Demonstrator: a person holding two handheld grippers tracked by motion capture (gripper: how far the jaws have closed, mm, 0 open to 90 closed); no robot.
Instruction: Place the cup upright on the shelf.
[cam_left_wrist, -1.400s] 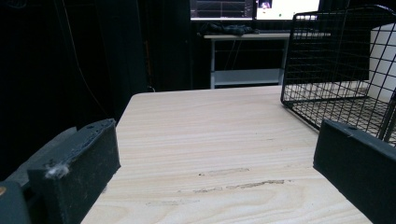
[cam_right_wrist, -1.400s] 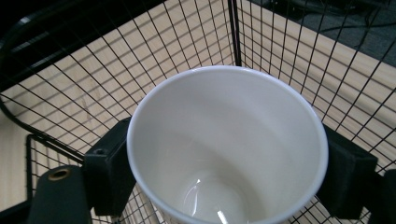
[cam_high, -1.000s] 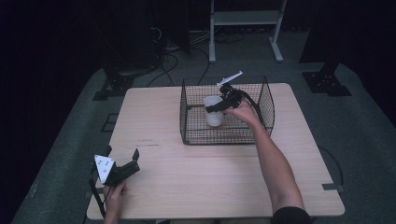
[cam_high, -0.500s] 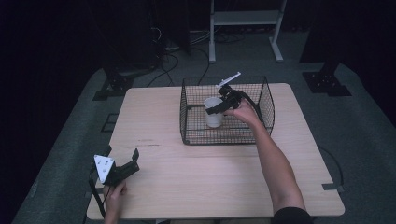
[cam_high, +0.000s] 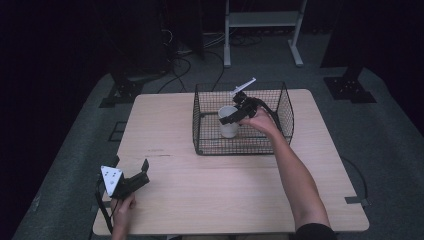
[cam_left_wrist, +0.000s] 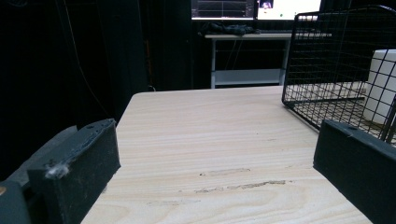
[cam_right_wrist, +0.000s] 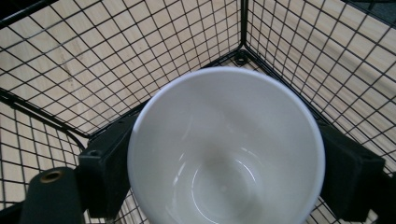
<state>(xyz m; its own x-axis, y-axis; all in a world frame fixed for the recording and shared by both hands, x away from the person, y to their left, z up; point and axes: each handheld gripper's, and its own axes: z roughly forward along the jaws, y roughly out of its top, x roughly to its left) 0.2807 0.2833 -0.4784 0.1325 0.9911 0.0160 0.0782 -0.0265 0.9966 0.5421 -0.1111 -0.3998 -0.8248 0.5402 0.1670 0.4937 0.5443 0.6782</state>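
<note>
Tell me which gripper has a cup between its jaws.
The right gripper, inside the basket: its jaws stand on both sides of the white cup. The left gripper is open, with nothing between its jaws.

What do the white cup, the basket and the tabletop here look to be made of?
Cup: likely glazed ceramic, going by its glossy white inside with soft highlights and thick rim.
Basket: thin black wire mesh, probably coated metal with a matte finish.
Tabletop: light wood or wood-look laminate, with straight grain lines and a few scuffs.

White cup (upright, empty) inside the black wire basket, near its left wall.
</note>
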